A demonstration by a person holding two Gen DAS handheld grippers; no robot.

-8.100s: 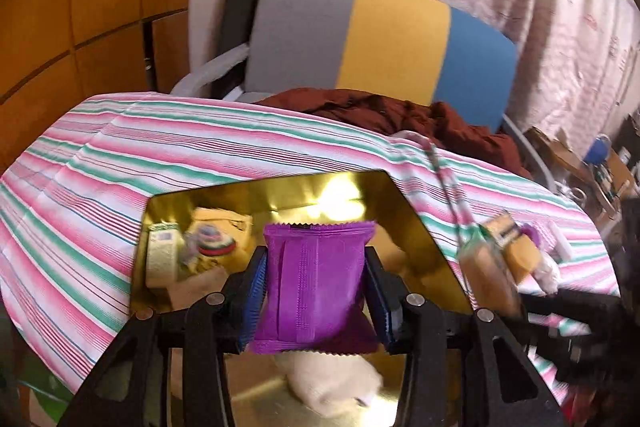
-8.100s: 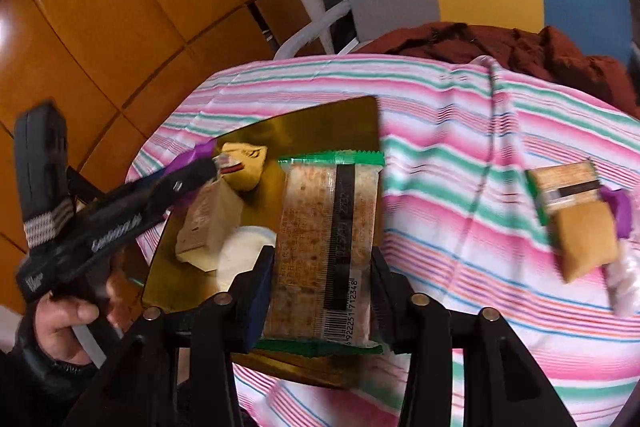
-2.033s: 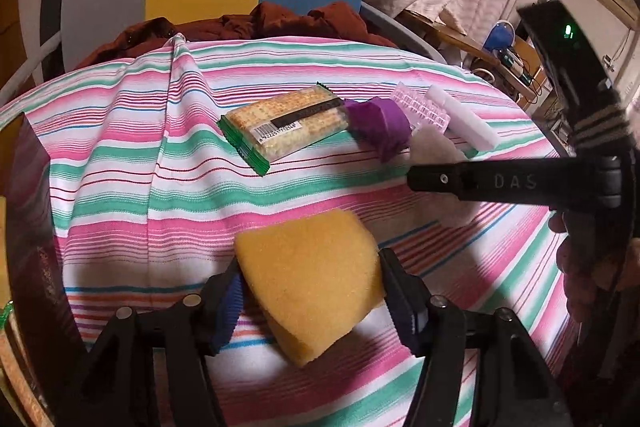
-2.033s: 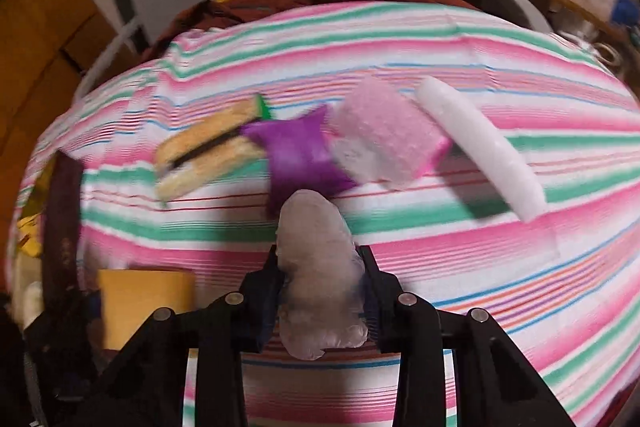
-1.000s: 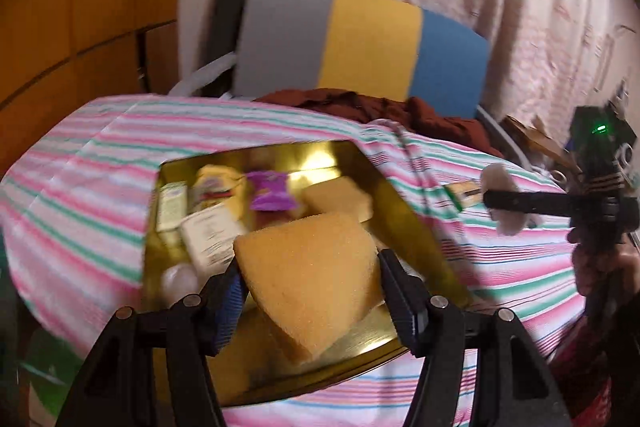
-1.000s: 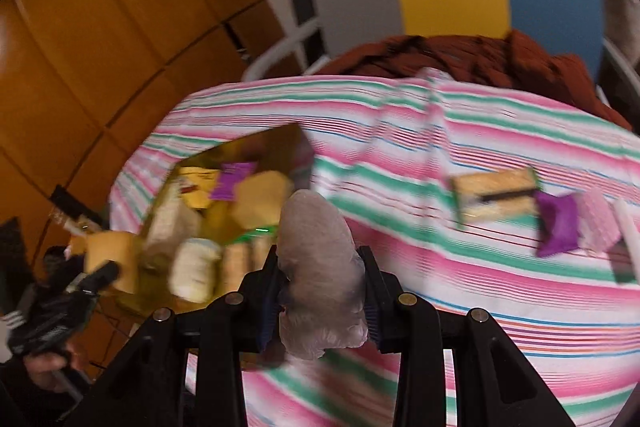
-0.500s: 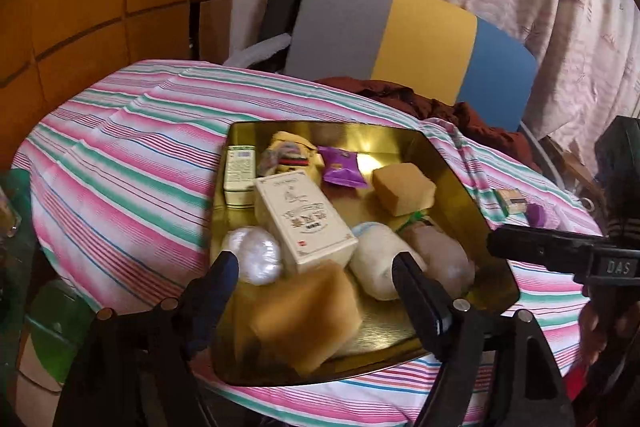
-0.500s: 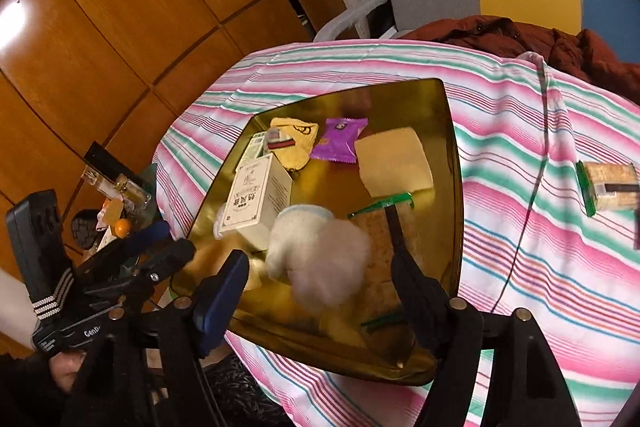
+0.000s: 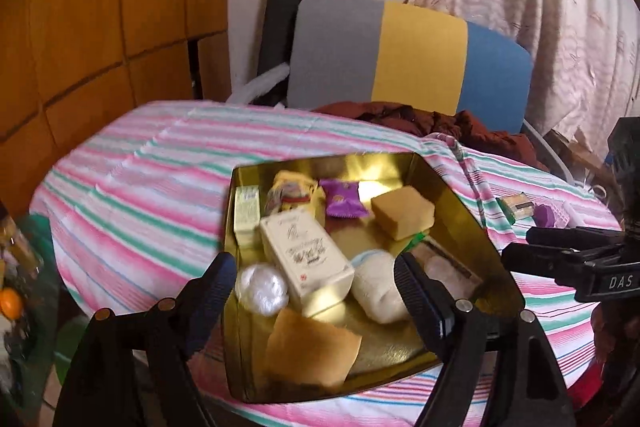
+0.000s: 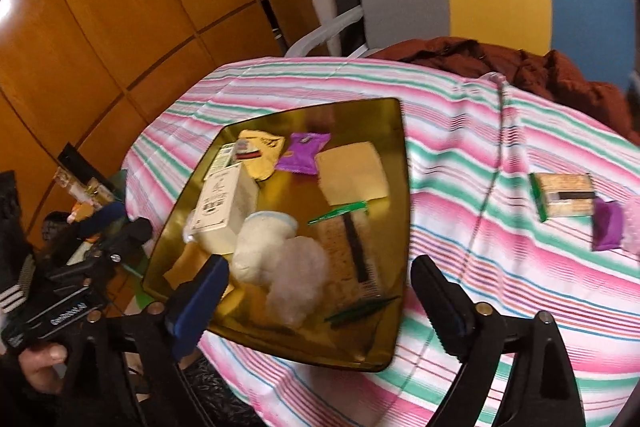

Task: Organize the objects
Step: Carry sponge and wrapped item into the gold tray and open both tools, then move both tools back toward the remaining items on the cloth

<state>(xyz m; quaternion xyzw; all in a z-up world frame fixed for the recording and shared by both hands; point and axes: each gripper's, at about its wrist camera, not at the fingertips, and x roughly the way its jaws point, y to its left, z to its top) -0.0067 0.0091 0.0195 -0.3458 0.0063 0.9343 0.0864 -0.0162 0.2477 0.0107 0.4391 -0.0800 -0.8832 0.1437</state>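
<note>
Released since 1 second ago, the yellow sponge wedge [image 9: 312, 349] lies in the gold metal tray [image 9: 472, 211] below the wide-open, empty left gripper [image 9: 316, 291]; the right gripper [image 10: 320, 291] gapes empty above the white fluffy tuft [image 10: 296, 275].

the tray [image 9: 472, 203] sits on the table [image 9: 140, 195] just ahead of the left gripper [image 9: 316, 291]. in it, a box [image 9: 306, 255] lies ahead of the left finger, a sponge [image 9: 310, 347] nearest between the fingers, another sponge [image 9: 402, 217] farther right. a cracker pack [image 10: 564, 197] lies on the cloth, well right of the tray, ahead of the right gripper [image 10: 320, 295].
</note>
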